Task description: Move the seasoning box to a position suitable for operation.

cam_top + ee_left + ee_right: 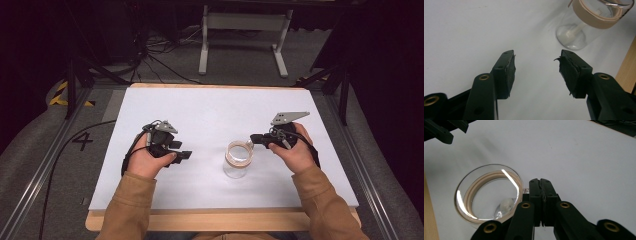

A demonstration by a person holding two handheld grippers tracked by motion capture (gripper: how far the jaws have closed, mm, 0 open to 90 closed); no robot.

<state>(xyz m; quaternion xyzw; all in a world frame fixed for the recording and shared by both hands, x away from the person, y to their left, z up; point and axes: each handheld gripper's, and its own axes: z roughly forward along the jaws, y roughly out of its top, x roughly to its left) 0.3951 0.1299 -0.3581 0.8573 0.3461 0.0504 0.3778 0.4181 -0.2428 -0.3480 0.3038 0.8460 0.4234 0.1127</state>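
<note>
Hand-held gripper, left (184,154): sits left of centre in the high view, gripped by the person's left hand (145,160), low over the white table (200,115). In the left gripper view (536,67) its 2 black jaws stand well apart with bare table between them. One pad (569,71) shows a frayed edge.

Hand-held gripper, right (254,138): sits right of centre in the high view, gripped by the right hand (295,152), with a grey three-cornered plate (288,117) on top. In the right gripper view (540,187) the jaws are pressed together. Their tips lie right at the rim of the glass jar; whether they pinch anything there cannot be told.

Table: white surface with a wooden edge (225,220) along the bottom of the frame.

Glass jar (238,159): clear, upright and uncovered, standing on the table just right of centre in the high view, between the 2 grippers. A tan band (594,17) circles it below the rim. It appears at the upper right of the left gripper view and at the lower left of the right gripper view (464,195).
</note>
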